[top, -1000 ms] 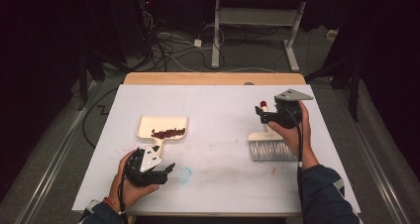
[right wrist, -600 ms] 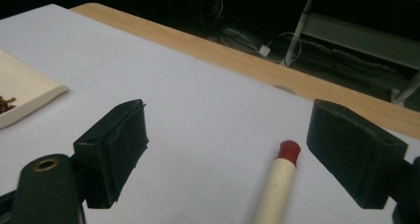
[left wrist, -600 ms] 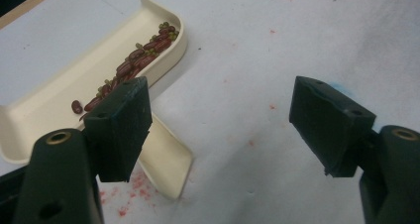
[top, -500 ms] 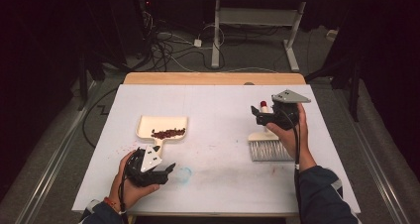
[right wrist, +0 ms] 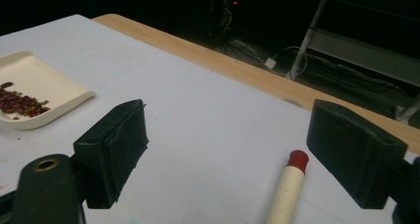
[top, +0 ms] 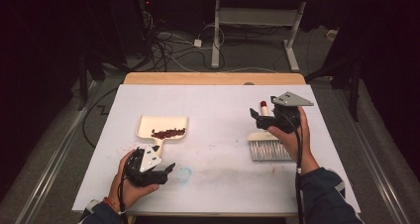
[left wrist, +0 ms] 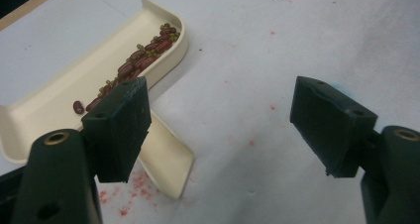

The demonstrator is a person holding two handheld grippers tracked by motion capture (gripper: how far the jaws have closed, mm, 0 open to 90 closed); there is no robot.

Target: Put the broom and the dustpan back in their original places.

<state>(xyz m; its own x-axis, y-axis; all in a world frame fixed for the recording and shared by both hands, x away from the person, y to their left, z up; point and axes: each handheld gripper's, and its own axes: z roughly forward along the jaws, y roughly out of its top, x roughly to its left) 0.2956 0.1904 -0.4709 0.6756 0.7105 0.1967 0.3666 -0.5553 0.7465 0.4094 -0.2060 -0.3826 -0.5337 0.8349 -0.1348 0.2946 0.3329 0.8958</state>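
A cream dustpan [top: 148,122] lies left of centre on the white table, with red-brown beans [top: 167,133] in it. My left gripper [top: 168,173] hovers open just in front of its handle [left wrist: 166,154], the pan [left wrist: 59,100] and its beans [left wrist: 143,55] beside the left jaw. A brush [top: 267,147] with grey bristles lies at the right, and its pale handle ends in a red tip [top: 263,105]. My right gripper [top: 256,120] stands open above that handle [right wrist: 285,194]. The jaws are apart on either side and do not touch it.
The white table [top: 218,105] carries small red specks and a blue smudge [top: 184,173] near my left gripper. A wooden strip [top: 213,78] runs along its far edge. Beyond it are a metal desk frame [top: 257,16] and cables on the dark floor.
My right hand and gripper have drifted slightly left and toward me over the brush handle. The brush, the dustpan and my left gripper have stayed put.
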